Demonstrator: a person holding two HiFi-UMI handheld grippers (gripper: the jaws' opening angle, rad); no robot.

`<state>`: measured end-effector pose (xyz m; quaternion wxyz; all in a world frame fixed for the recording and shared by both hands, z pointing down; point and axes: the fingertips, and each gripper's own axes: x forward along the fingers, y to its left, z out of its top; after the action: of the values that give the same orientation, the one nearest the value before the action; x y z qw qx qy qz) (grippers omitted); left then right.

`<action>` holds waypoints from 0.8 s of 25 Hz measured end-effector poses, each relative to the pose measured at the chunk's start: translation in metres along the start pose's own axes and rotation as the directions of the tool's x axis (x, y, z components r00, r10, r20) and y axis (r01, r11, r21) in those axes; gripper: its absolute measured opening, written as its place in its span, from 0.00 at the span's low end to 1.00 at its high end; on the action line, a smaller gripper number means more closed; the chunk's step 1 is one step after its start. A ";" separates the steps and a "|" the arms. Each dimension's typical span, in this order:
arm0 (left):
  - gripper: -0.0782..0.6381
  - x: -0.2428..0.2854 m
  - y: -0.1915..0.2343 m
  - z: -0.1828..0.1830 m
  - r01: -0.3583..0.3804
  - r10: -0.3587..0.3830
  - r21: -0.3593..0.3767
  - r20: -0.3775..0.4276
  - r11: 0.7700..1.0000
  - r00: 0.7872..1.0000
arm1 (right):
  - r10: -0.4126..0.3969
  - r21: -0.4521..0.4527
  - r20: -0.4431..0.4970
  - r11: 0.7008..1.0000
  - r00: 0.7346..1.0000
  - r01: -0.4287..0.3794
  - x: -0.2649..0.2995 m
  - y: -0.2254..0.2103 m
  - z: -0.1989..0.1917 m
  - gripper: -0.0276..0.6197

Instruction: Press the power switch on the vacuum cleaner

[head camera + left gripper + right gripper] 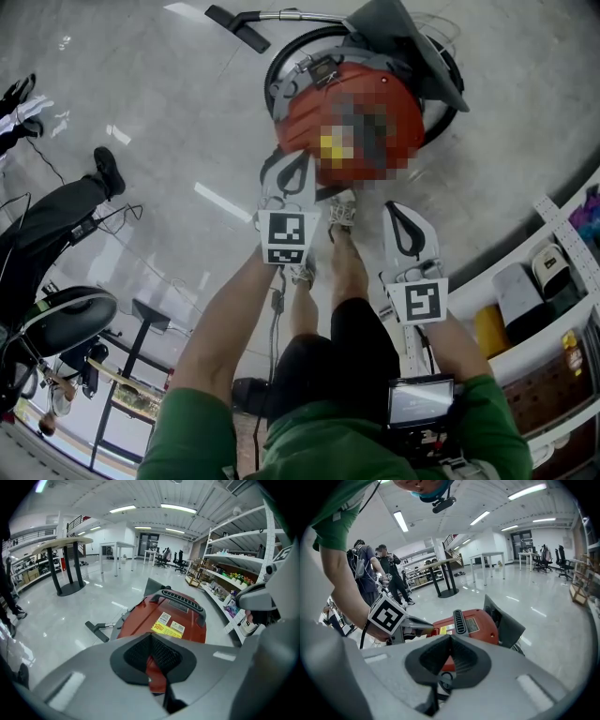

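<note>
The red vacuum cleaner (309,117) sits on the shiny floor ahead of me, with a black handle (185,599) along its top and a yellow label (168,630). A grey flap (398,37) rises at its far end. Its wand and floor nozzle (239,28) lie off to the far left. I cannot pick out the power switch. My left gripper (292,157) (151,641) is shut and empty, its tip at the vacuum's near edge. My right gripper (395,206) (450,639) is also shut and empty, held a little back to the right, apart from the vacuum (480,627).
White shelving (553,309) with boxes and bottles runs along the right. The person's legs and shoes (342,214) stand just behind the vacuum. A dark wheeled machine (56,319) stands at the left. Two people (377,569) and a tall round table (65,545) stand further off.
</note>
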<state>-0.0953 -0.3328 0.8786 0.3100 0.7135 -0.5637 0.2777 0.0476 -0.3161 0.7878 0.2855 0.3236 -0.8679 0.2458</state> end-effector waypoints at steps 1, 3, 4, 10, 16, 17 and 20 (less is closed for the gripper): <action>0.12 0.001 0.001 -0.001 -0.001 0.000 -0.009 -0.010 1.000 1.000 | 0.000 -0.003 0.001 1.000 1.000 0.000 0.000 0.000 0.000 0.05; 0.12 0.003 0.002 -0.001 0.001 -0.002 -0.023 -0.026 1.000 1.000 | -0.002 -0.003 0.002 1.000 1.000 0.002 -0.001 0.000 0.001 0.05; 0.12 0.002 0.002 -0.001 0.002 -0.002 -0.022 -0.029 1.000 1.000 | -0.003 -0.002 0.000 1.000 1.000 0.003 -0.001 0.000 0.001 0.05; 0.12 0.004 0.002 -0.001 0.008 -0.009 -0.016 -0.028 1.000 1.000 | -0.007 -0.001 -0.003 1.000 1.000 0.007 -0.001 -0.001 0.000 0.05; 0.12 0.003 0.002 -0.001 0.006 -0.007 -0.024 -0.030 1.000 1.000 | -0.010 -0.003 -0.001 1.000 1.000 0.010 -0.003 0.002 0.002 0.05; 0.12 0.003 0.002 -0.001 0.004 -0.004 -0.024 -0.033 1.000 0.999 | -0.012 -0.002 -0.001 1.000 1.000 0.012 -0.004 0.003 0.003 0.05; 0.12 0.000 0.005 -0.002 -0.026 0.025 -0.018 -0.046 0.999 0.999 | -0.017 -0.006 0.002 1.000 1.000 0.017 -0.008 0.004 0.006 0.05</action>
<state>-0.1000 -0.3320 0.8810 0.3257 0.6968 -0.5682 0.2926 0.0480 -0.3139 0.7776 0.2878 0.3302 -0.8662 0.2407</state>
